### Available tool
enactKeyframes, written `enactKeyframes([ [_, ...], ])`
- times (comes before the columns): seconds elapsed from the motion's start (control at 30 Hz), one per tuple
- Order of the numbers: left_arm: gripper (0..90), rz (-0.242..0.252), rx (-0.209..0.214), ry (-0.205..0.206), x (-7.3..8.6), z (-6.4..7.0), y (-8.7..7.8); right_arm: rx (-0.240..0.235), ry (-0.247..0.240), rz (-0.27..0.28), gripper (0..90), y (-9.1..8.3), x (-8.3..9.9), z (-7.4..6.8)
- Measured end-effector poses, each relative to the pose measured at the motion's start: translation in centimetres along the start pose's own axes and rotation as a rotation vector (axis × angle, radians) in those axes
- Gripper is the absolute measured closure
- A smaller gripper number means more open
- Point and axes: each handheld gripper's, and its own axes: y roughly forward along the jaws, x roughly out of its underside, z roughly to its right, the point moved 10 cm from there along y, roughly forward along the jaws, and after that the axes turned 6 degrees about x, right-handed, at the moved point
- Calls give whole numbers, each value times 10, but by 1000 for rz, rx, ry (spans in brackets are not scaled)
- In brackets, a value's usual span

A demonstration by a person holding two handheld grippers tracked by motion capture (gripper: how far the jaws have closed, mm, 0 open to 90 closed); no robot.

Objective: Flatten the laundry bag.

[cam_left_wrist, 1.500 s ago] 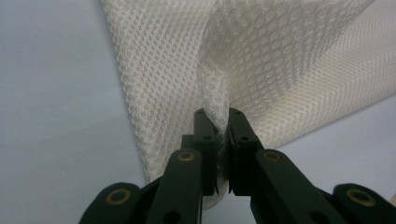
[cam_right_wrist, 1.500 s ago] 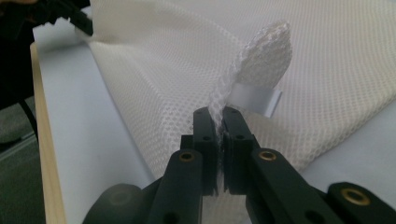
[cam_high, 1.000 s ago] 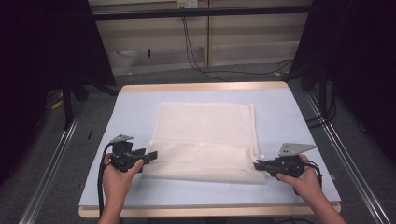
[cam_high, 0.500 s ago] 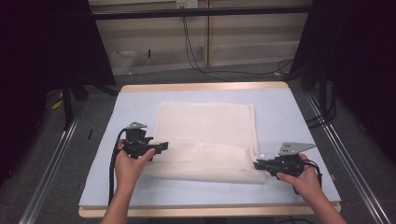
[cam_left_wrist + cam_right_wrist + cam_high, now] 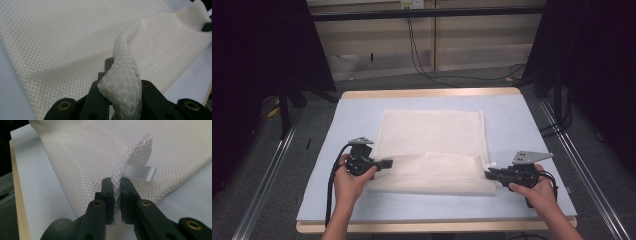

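**Two grippers pinch the near corners of a white mesh cloth**

At the left, the left gripper (image 5: 384, 163) is clamped on the near left corner of the mesh cloth (image 5: 432, 135); in the left gripper view a bunched, rope-like roll of the fabric (image 5: 125, 82) sits squeezed between its black jaws and rises off the sheet. The cloth is creamy white, an open honeycomb net, soft and limp. It lies in the middle of the table, roughly square, with its near strip folded back over itself into a long doubled band running from one gripper to the other.

At the right, the right gripper (image 5: 488, 174) is closed on the near right corner, its jaws nearly together with a thin ridge of mesh (image 5: 117, 185) caught between them. A small pale label (image 5: 140, 173) juts from the cloth's edge just beyond the jaw tips.

The table (image 5: 517, 125) is covered with a smooth light blue sheet and edged in pale wood (image 5: 427, 93). Metal rails (image 5: 267, 180) run along both sides over a grey floor. Beyond the far edge stands a beige panelled wall with black cables (image 5: 422, 55) hanging down, and dark curtains (image 5: 257, 45) flank the scene left and right
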Motion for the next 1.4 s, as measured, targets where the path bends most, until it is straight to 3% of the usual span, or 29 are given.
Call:
enactKeyframes([
  [0.17, 862, 27, 26, -20, 11, 3, -5, 30, 26, 8, 750, -6, -5, 9],
  [0.33, 863, 32, 24, -18, 16, 2, -9, 46, 51, 44, 708, -21, -14, 24],
  [0.47, 863, 27, 32, -19, 18, 3, -9, 136, 59, 14, 691, -30, -13, 43],
  [0.53, 863, 26, 30, -16, 18, 4, -9, 164, 52, -31, 655, -26, -8, 46],
  [0.7, 863, 36, 47, -19, 19, 6, -9, 214, 89, -80, 558, -6, 3, 54],
  [0.87, 863, 35, 42, -9, 20, 7, -11, 197, 62, -113, 519, 18, 4, 45],
  [1.03, 862, 30, 47, -12, 21, 7, -11, 240, 6, -181, 664, 35, 10, 37],
  [1.13, 863, 29, 50, -8, 21, 6, -11, 234, 49, -175, 850, 35, 9, 37],
  [1.23, 863, 21, 46, 4, 20, 7, -10, 253, 79, -174, 888, 38, 6, 39],
  [1.3, 862, 23, 49, 3, 19, 10, -9, 300, 83, -156, 890, 41, 1, 47],
  [1.4, 862, 23, 44, 20, 16, 10, -7, 310, 99, -141, 889, 48, -7, 58],
])
